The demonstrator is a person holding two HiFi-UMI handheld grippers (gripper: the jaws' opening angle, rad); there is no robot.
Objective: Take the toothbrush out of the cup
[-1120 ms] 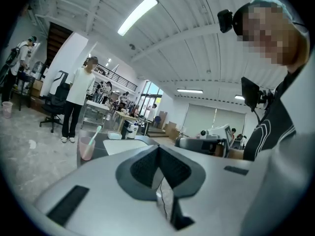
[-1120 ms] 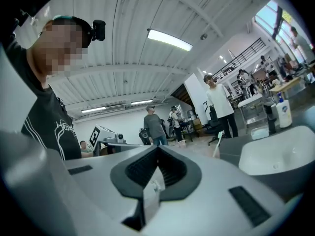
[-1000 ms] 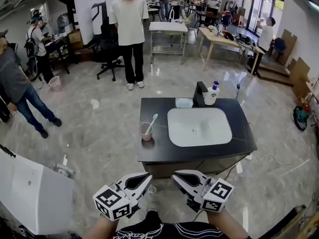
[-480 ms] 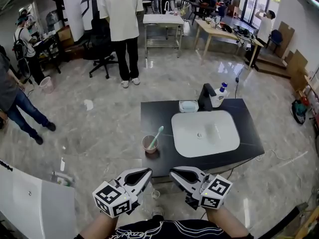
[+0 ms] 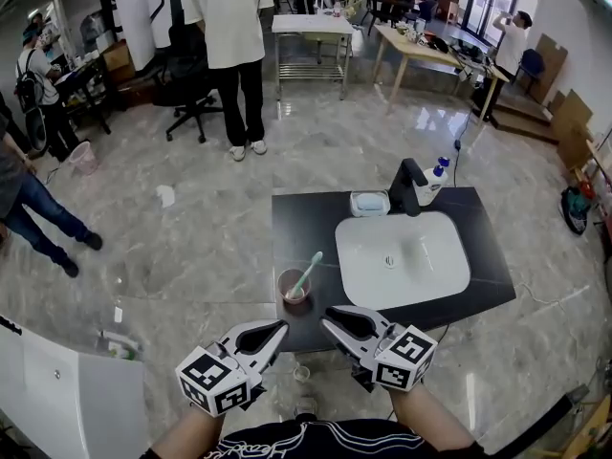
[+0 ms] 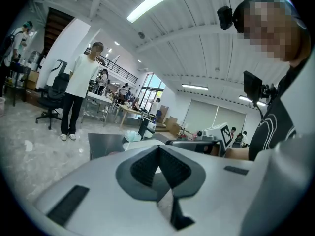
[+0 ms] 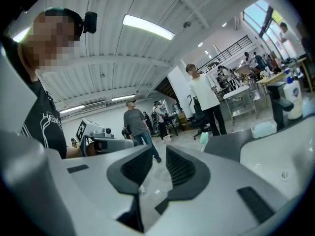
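A pink-brown cup (image 5: pixel 291 286) stands near the front left corner of the black counter (image 5: pixel 304 220). A mint-green toothbrush (image 5: pixel 307 273) leans in it, head up and to the right; its head (image 7: pixel 204 137) also shows in the right gripper view. My left gripper (image 5: pixel 278 327) hovers just in front of the counter's edge, below the cup, with its jaws together and nothing in them (image 6: pixel 158 149). My right gripper (image 5: pixel 326 315) is beside it, to the right of the cup. Its jaws are opening, with a narrow gap and nothing between them (image 7: pixel 159 152).
A white sink basin (image 5: pixel 402 259) fills the counter's right half, with a black faucet (image 5: pixel 409 185), a soap bottle (image 5: pixel 436 180) and a soap dish (image 5: pixel 368 203) behind it. A person (image 5: pixel 229 27) and an office chair (image 5: pixel 188 84) stand beyond. A white unit (image 5: pixel 48 390) is at lower left.
Both grippers have come forward toward the counter, which now lies closer below me. The right gripper's jaws have parted from shut. The cup and toothbrush have not moved on the counter.
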